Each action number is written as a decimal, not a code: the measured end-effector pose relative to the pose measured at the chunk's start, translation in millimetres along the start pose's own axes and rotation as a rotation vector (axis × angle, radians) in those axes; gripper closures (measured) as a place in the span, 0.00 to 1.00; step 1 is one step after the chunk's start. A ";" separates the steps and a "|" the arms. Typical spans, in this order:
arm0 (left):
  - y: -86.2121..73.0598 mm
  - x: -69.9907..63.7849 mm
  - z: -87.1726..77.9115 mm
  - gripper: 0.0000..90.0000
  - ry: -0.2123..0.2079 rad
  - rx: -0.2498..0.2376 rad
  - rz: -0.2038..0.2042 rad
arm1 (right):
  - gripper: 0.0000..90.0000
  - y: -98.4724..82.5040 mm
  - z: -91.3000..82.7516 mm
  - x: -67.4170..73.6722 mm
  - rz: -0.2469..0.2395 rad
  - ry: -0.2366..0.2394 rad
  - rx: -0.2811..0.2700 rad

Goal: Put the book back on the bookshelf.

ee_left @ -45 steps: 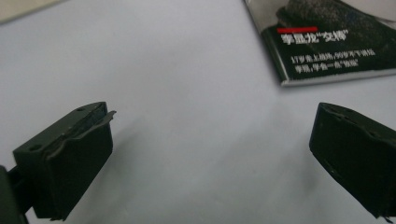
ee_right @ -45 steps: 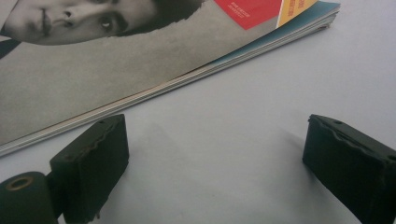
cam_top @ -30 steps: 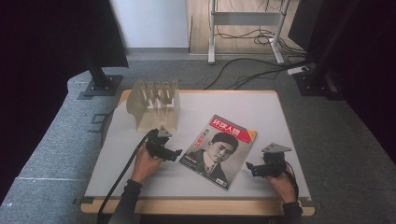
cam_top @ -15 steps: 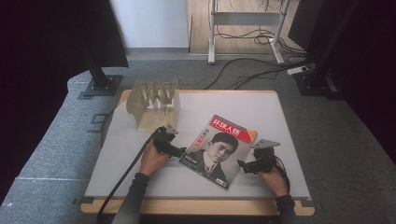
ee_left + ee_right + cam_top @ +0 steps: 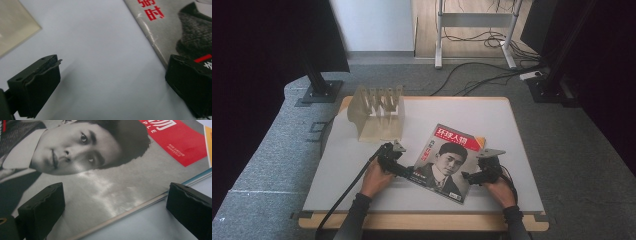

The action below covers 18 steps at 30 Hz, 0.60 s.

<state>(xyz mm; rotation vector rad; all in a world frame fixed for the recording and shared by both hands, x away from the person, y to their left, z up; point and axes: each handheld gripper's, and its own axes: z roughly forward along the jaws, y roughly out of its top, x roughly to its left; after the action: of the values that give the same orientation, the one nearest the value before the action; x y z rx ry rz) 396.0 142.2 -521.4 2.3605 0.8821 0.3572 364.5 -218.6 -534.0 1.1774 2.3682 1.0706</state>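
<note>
- Glossy paper makes up the magazine (image 5: 447, 161), which lies flat on the white table (image 5: 492, 120), right of the middle and toward the near edge, turned so that its title end points to the far right corner and its foot to the near edge.
- Its long axis runs slantwise, from far right to near left, so the two long edges face the two hands rather than the table's edges.
- Left gripper (image 5: 398, 169) sits at the magazine's left long edge, low on the table; in the left gripper view its fingers (image 5: 37, 82) stand wide apart, one over bare table, the other already over the cover just inside that edge.
- Right gripper (image 5: 472, 176) sits at the right long edge near the foot corner; in the right gripper view its fingers (image 5: 42, 205) are also wide apart and hold nothing, one above the cover, the other above bare table, with the paper's edge running between them.
- Each hand is therefore nearest its own side, and both straddle an edge rather than the middle.
- My judgement: the coming move turns on each pair of fingers closing across the thin edge, so the lower finger has to slip under the paper.
- A slotted wooden rack (image 5: 378, 111) stands well apart, near the far left corner.
</note>
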 end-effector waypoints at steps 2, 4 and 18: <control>-3.1 -4.3 -1.0 0.00 -0.023 -0.004 -0.007 | 0.01 0.5 0.6 -0.3 -0.002 0.001 0.000; -5.6 -9.8 -2.4 0.00 -0.038 -0.009 -0.002 | 0.00 1.9 2.2 -0.5 -0.002 0.000 0.002; -7.8 -23.1 -17.9 0.00 -0.086 -0.009 0.040 | 0.00 11.5 12.4 -3.8 -0.045 0.026 0.010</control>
<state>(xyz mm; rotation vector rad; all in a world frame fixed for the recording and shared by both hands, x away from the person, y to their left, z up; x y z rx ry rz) 367.1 139.2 -513.0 2.3690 0.7926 0.2725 380.0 -211.0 -534.4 1.1149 2.4112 1.0669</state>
